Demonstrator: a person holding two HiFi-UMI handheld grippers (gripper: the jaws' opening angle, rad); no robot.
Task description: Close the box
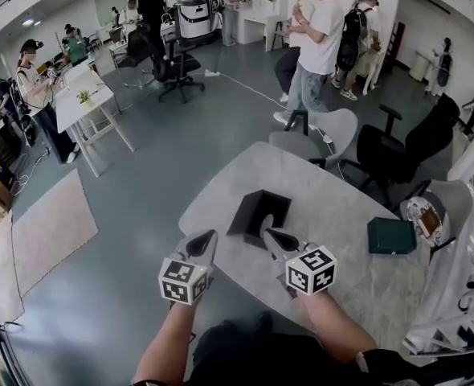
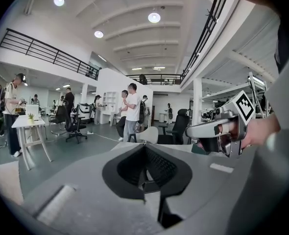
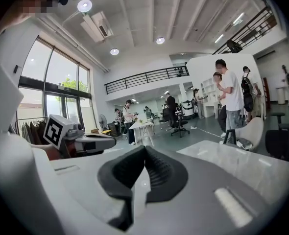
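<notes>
Table (image 1: 333, 203) edge crosses beneath left tool (image 1: 208, 238), near box (image 1: 258, 215).

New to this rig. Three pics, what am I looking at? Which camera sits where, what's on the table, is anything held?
There is no robot arm here. A person holds a two-jaw gripper in each hand. The head view comes from a camera on the person's head and looks steeply down. It shows the left gripper and the right gripper at the near edge of a pale table. The other two pictures come from cameras riding on each gripper, looking along its own jaws. On the table, a dark box that looks open stands just ahead of the grippers. A closed green box lies off to the right. Both grippers' jaws are together with nothing between them, so nothing is held.
</notes>
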